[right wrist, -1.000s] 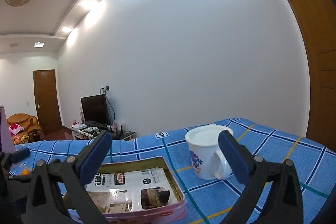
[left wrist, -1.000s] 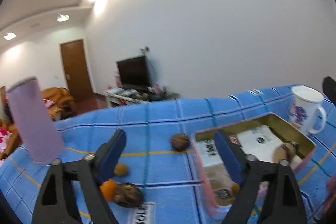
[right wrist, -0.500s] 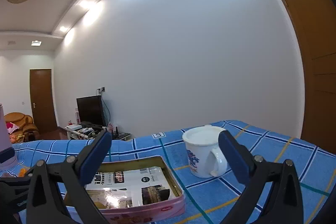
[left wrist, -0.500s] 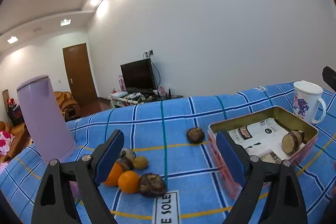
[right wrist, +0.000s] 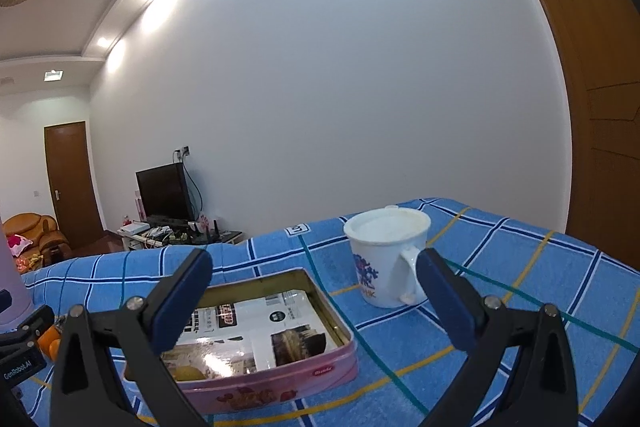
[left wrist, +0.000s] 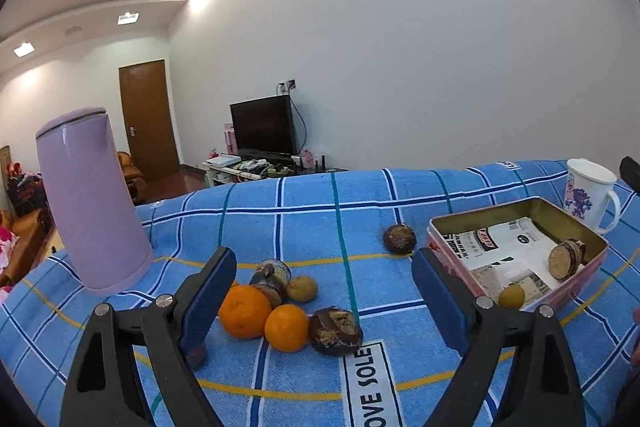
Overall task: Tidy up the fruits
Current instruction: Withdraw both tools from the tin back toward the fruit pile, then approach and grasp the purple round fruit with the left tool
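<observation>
Left gripper (left wrist: 320,287): my blue-padded fingers (left wrist: 206,293) stand wide apart, nothing between the pads, nothing touched. They hang above the blue checked cloth (left wrist: 304,211), framing the loose fruit pile.

Between the fingers, nearest: two oranges (left wrist: 245,311) side by side and touching, a dark brown husked fruit (left wrist: 336,325) just right of them. Behind these a small yellow-green fruit (left wrist: 303,288) and another dark piece (left wrist: 272,273), partly hidden. One more dark round fruit (left wrist: 399,238) sits alone farther off, just left of the pink tin (left wrist: 576,285).

Writing: white label sewn on the cloth, near edge, reads "OVE SOLE" (left wrist: 370,383); the start is cut off.

In the tin: printed paper lining, a cut brown fruit (left wrist: 565,259) leaning at the right side, a small yellow fruit (left wrist: 511,295) at the near end. Print on the paper too small to read from here.

Left of the pile, a lilac kettle (left wrist: 90,201) stands upright. Far right, a white mug (left wrist: 588,193) with a purple flower print.

Right gripper (right wrist: 314,299): fingers (right wrist: 182,301) also spread wide, empty, touching nothing, hovering over the tin's near side with the mug beyond the right finger. Red badge on the tin's front wall (right wrist: 322,371), lettering unreadable. At the left edge, part of the other gripper's body is marked "GenRobot.AI" (right wrist: 16,369).
</observation>
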Demonstrator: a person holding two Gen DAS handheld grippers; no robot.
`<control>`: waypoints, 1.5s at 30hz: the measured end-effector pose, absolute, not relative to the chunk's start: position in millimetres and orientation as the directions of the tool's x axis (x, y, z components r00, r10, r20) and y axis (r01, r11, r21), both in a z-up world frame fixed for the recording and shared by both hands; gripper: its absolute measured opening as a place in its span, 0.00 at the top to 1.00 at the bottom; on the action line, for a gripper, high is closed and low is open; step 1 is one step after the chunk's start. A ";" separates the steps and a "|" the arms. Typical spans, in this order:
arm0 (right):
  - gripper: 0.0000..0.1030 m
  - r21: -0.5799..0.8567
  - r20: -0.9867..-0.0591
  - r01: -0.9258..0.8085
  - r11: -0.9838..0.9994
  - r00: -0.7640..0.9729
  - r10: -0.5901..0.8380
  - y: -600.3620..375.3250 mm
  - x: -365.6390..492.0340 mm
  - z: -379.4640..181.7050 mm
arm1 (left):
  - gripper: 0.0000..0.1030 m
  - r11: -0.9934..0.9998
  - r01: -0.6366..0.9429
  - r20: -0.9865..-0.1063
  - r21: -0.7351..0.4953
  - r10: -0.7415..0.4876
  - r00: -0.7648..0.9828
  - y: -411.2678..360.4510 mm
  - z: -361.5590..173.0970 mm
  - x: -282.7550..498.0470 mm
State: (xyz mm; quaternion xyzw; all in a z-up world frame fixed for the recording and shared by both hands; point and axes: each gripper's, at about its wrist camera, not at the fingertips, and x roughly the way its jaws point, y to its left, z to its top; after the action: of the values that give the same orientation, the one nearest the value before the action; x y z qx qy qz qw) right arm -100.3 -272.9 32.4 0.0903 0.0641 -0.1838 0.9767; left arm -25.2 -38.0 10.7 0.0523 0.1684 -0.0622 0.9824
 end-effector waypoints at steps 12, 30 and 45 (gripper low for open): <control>0.00 0.092 -0.119 0.363 0.927 0.929 -0.351 -238.4 -114.2 38.3 | 0.12 0.987 0.152 -0.346 0.052 -0.126 0.930 -24.6 12.1 -34.1; 0.00 0.106 -0.232 0.183 0.977 0.960 -0.154 -155.4 -70.4 30.2 | 0.12 0.998 0.064 -0.384 0.023 -0.051 0.922 40.6 12.1 -20.6; 0.00 0.063 -0.279 0.048 0.997 0.960 -0.029 -105.4 -38.0 23.9 | 0.10 0.991 0.085 -0.476 -0.107 -0.126 0.870 105.9 6.3 2.7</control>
State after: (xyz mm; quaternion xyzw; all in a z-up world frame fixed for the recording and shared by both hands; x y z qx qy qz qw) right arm -38.0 -105.4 23.9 0.0348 0.1401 -0.0194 0.9893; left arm 2.7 105.9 6.3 -0.0412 0.2487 -0.0546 0.9662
